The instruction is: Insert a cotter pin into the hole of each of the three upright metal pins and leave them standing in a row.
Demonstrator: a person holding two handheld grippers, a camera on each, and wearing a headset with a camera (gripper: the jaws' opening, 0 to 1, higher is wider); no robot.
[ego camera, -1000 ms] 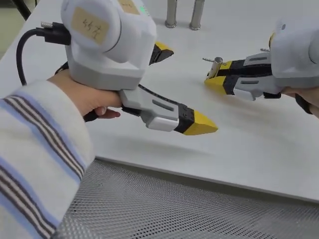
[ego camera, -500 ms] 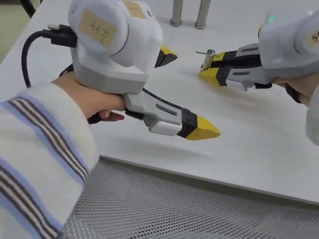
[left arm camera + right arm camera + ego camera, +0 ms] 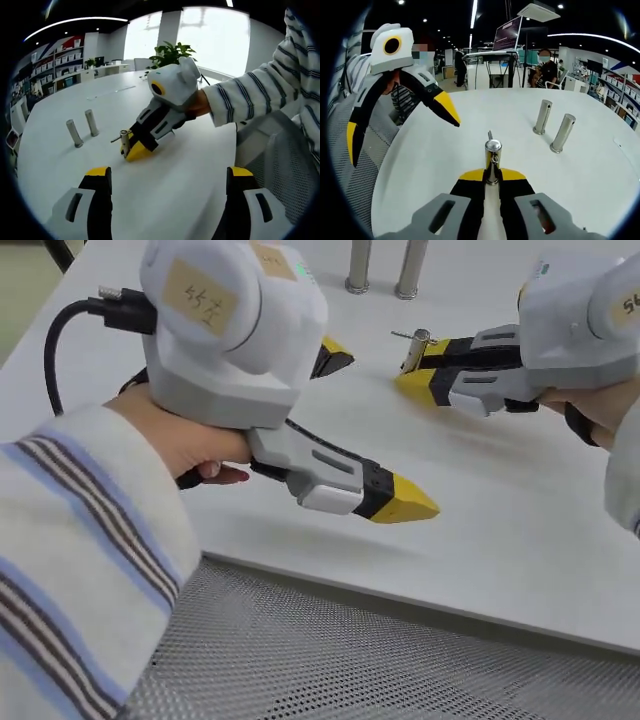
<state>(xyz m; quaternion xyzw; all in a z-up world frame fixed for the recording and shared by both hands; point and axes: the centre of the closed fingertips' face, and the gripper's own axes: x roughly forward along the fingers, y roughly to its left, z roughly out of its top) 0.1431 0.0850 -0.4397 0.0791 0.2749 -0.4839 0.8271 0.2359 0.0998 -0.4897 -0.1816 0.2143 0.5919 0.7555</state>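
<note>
Recording the right gripper (image 3: pixel 420 367) lying low over the white desk (image 3: pixel 500 530) and pointing left in the head view, with yellow-tipped jaws pressing tight on the lower part of a short silver metal pin (image 3: pixel 418 346). Noting the same pin (image 3: pixel 493 152) standing upright between the jaw tips in the right gripper view, with a thin wire cotter pin (image 3: pixel 400 335) sticking out crosswise just below its top. Being unable to tell contact from clearance between the pin's foot and the desk.

Recording the left gripper (image 3: pixel 380 430) hanging over the near part of the desk, gripped by a hand (image 3: pixel 180 440) coming out of a white sleeve with blue and brown stripes (image 3: pixel 70 570), with a black cable (image 3: pixel 45 350) plugging into its rear. Finding its jaws spread wide apart and gripping nothing. Seeing that same wide spread in the left gripper view, with the right gripper (image 3: pixel 132 148) and its pin (image 3: pixel 124 141) lying beyond, between the two yellow tips.

Finding two silver cylindrical metal pins (image 3: pixel 358 265) (image 3: pixel 410 270) standing upright side by side on the far part of the desk, just beyond the held pin, apart from it and from each other. Noting a small hole near the top of each (image 3: pixel 542 116) (image 3: pixel 563 132) in the right gripper view.

Noting a grey perforated metal sheet (image 3: pixel 350 660) running along the near edge of the desk
</note>
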